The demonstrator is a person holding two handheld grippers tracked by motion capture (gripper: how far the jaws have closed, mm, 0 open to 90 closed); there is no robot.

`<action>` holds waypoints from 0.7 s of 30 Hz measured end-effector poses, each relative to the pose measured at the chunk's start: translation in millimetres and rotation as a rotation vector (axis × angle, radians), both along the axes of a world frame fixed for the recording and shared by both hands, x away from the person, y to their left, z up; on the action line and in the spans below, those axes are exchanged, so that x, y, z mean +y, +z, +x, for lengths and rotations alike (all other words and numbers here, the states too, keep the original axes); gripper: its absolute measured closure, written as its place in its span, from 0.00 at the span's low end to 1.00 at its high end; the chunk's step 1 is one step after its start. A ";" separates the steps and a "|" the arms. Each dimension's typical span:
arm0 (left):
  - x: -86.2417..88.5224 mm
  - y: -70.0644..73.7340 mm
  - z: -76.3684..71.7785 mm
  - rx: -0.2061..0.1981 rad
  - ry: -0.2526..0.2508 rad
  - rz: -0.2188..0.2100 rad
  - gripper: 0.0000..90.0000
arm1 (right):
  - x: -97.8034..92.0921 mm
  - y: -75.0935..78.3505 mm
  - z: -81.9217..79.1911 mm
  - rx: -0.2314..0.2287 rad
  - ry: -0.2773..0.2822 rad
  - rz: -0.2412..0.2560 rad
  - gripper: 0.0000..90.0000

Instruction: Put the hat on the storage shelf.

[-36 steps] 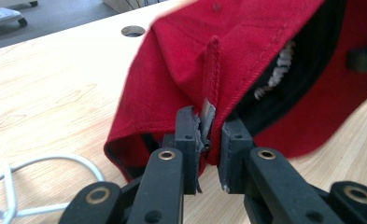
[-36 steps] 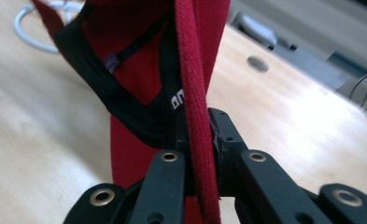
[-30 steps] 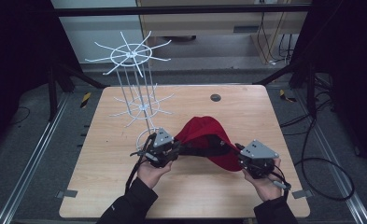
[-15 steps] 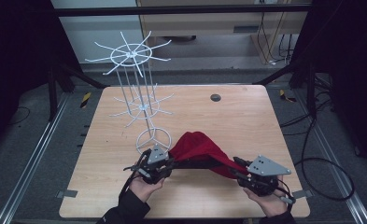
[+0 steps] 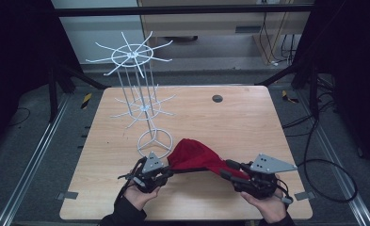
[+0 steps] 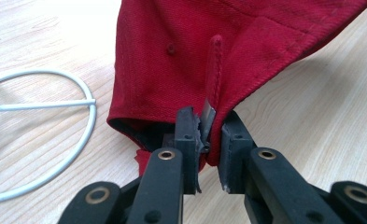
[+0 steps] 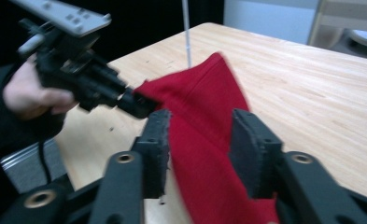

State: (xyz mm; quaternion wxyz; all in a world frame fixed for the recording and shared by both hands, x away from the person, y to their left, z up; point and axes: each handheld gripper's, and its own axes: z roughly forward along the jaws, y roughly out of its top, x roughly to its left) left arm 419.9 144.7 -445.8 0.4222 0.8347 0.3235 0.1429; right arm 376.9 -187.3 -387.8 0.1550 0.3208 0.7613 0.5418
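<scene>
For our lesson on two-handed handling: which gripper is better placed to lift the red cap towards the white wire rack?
Left. The left gripper already clamps the red cap beside the white wire rack; the right gripper stands open, farther away.

Cap – red woven cloth, matt, visible stitching. Table – pale wood grain, smooth, slight sheen. Rack – thin white coated wire, smooth. Gripper jaws matt black plastic, brass-coloured rivets.

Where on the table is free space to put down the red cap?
The wooden table is bare right of the white wire rack, up to the small dark disc. It is crowded near the rack's ring base, beside the red fabric cap.
</scene>
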 end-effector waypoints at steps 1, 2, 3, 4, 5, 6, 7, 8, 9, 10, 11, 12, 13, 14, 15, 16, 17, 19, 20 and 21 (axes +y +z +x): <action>0.4 -0.3 -1.2 -0.001 0.000 0.001 0.89 | 1.1 0.9 1.6 0.003 -0.010 -0.002 0.72; 1.1 -0.5 -2.5 -0.001 -0.001 -0.001 0.89 | 2.0 1.2 3.6 0.015 -0.018 -0.004 0.75; 1.7 -0.9 -3.6 0.000 -0.003 -0.005 0.89 | 3.5 0.4 5.4 0.023 -0.030 -0.013 0.81; 2.2 -1.2 -4.7 0.000 -0.005 -0.006 0.89 | 5.0 -1.1 6.9 0.033 -0.040 -0.041 0.87; 2.6 -1.6 -5.6 -0.002 -0.006 -0.009 0.89 | 6.9 -3.7 8.4 0.050 -0.044 -0.065 0.91; 3.2 -2.0 -6.8 0.000 -0.009 -0.011 0.89 | 8.2 -6.4 9.4 0.063 -0.046 -0.073 0.94; 3.6 -2.3 -7.8 0.000 -0.009 -0.011 0.89 | 10.1 -11.5 10.4 0.082 -0.046 -0.089 0.99; 3.9 -2.7 -8.8 -0.001 -0.008 -0.011 0.89 | 11.1 -15.5 10.6 0.093 -0.042 -0.088 1.00; 4.6 -3.1 -9.4 0.000 -0.008 -0.010 0.89 | 11.3 -18.6 10.3 0.107 -0.029 -0.069 1.00; 5.5 -3.7 -9.9 0.002 -0.008 -0.012 0.89 | 11.4 -20.5 9.5 0.116 -0.026 -0.059 1.00; 6.6 -4.2 -10.3 0.006 -0.008 -0.014 0.89 | 11.6 -21.3 8.6 0.122 -0.026 -0.065 1.00; 7.6 -4.8 -10.8 0.009 -0.007 -0.018 0.89 | 11.7 -21.9 7.4 0.122 -0.026 -0.074 1.00; 8.3 -5.3 -11.2 0.010 -0.004 -0.018 0.89 | 12.0 -23.3 6.0 0.124 -0.028 -0.078 1.00; 9.7 -6.1 -11.4 0.011 -0.004 -0.013 0.89 | 12.3 -24.9 5.0 0.127 -0.023 -0.077 1.00; 10.5 -6.6 -11.5 0.011 -0.001 -0.009 0.89 | 13.2 -28.5 3.7 0.137 -0.019 -0.085 1.00; 11.8 -7.6 -11.4 0.012 0.003 -0.009 0.89 | 14.2 -31.3 3.2 0.144 -0.020 -0.098 1.00; 12.9 -8.3 -11.3 0.011 0.005 -0.004 0.89 | 15.7 -37.1 2.5 0.156 -0.020 -0.121 1.00; 13.7 -10.4 -11.2 0.014 -0.001 0.006 0.89 | 18.6 -50.0 2.7 0.184 -0.032 -0.163 1.00; 13.2 -11.5 -11.3 0.015 -0.004 0.010 0.89 | 20.0 -56.0 3.5 0.200 -0.033 -0.176 1.00; 12.5 -12.6 -11.5 0.016 -0.010 0.016 0.89 | 20.9 -60.2 4.4 0.209 -0.031 -0.184 1.00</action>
